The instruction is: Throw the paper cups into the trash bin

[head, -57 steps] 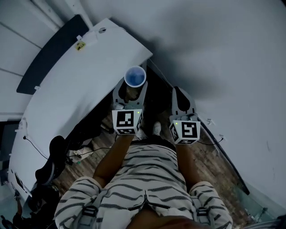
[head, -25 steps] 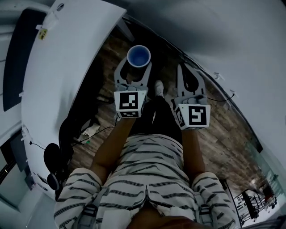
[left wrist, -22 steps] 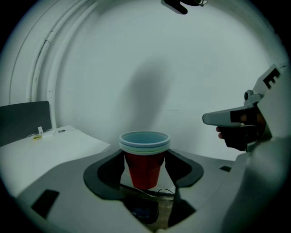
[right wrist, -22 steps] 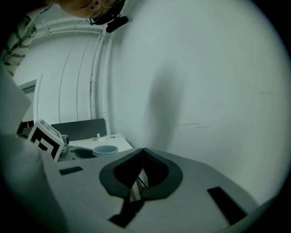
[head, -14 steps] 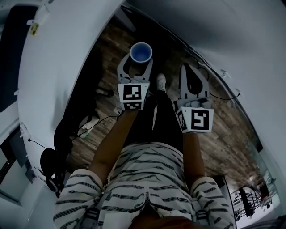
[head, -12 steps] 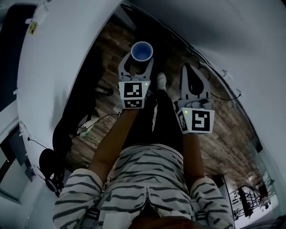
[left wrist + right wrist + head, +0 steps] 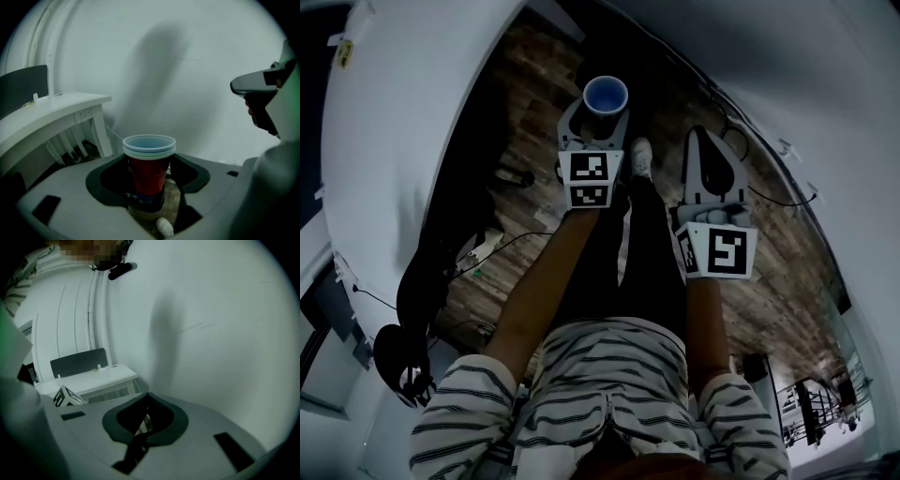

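Underfoot we have a wood-plank floor (image 7: 534, 103), with a white table (image 7: 403, 141) off at 9 o'clock and a bare white wall (image 7: 806, 84) curving round at 2 o'clock.

Our left tongs (image 7: 593, 127) are clamped on a nested stack of paper cups (image 7: 606, 94), red outside and pale blue inside. The left gripper view shows the two dark pads pressed against the lower part of the red wall, with several rims stacked above them. We hold the stack upright, mouth up, straight out at 12 o'clock. In our judgement that keeps the cups seated in one another and stops any from sliding free while we carry them.

Our right tongs (image 7: 710, 159) sit just beside the left, at its 3 o'clock. Their pads are drawn together with nothing between them, and only a sliver of floor shows through the gap behind. They look idle to us, kept level and out of the way.

One shoe (image 7: 639, 155) shows on the planks between the two grippers. No view shows the trash bin, so we judge the cups are in transit and the drop is not yet due.
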The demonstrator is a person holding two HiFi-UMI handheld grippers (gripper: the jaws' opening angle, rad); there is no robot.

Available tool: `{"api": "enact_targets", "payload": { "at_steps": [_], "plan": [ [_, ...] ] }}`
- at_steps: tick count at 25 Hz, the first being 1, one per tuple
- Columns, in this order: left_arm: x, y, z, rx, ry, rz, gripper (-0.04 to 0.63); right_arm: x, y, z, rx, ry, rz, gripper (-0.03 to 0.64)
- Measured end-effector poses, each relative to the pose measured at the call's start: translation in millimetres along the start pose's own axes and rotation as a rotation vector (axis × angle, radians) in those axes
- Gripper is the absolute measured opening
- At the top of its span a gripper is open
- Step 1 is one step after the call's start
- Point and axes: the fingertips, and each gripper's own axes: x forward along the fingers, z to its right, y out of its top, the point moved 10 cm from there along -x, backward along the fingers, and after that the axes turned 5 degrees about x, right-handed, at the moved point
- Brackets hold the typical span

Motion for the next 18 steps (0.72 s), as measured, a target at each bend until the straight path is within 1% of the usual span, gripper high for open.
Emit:
{"api": "enact_targets", "payload": {
  "at_steps": [4,11,16,18],
  "plan": [
    [20.4,-22.4,-1.8,-0.001,-0.004,-0.036,0.298,4.4,-14.3,-0.3,0.011,-0.01,-0.011,0.015],
    [71.5,-57.5,-5.1,0.0,-0.021,-0.136,0.298,13.9,-35.5,2.5,0.042,-0.012,-0.036,0.015],
    [102.4,-82.7,-1.8,0.02,-0.024,-0.181,0.298,17.6,-44.3,5.5,0.043,-0.003,-0.049,0.015],
    [111.8,-88.8,-0.9,0.009,-0.025,-0.196,0.298,18.4,-47.4,6.4,0.037,0.009,-0.056,0.015]
  ]
}}
